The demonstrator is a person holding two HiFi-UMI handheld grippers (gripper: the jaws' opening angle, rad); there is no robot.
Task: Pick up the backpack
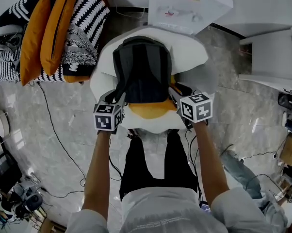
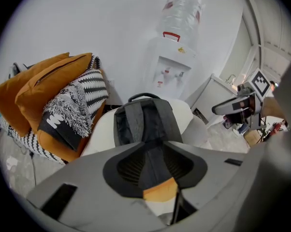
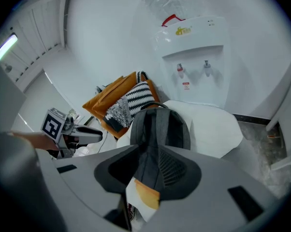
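Well, the dark grey fabric backpack [image 1: 142, 72] lies on a white padded beanbag seat [image 1: 192, 50], straps upward, its top handle toward the wall and its bottom end toward the person. A soft orange cushion [image 1: 147, 109] pokes out from under that near end. The person stands over it with both arms stretched forward and down, one claw at each lower corner of the bag. The left claw [image 1: 116, 99] is partly open. Its ribbed pads stand apart with a dark shoulder strap [image 2: 153, 153] running up between them, and they do not appear to press on it. The right claw [image 1: 178, 93] is much the same, roughly half open, with the other dark strap [image 3: 152, 158] in its gap and nothing clamped. Behind the seat, against the white wall, stands a white water dispenser [image 1: 189, 6] with a clear bottle [image 2: 184, 8] on top. Left of the seat is a heap of orange and black-and-white striped cushions [image 1: 58, 30], and black cables [image 1: 56, 130] trail over the grey marbled floor [image 1: 29, 110].
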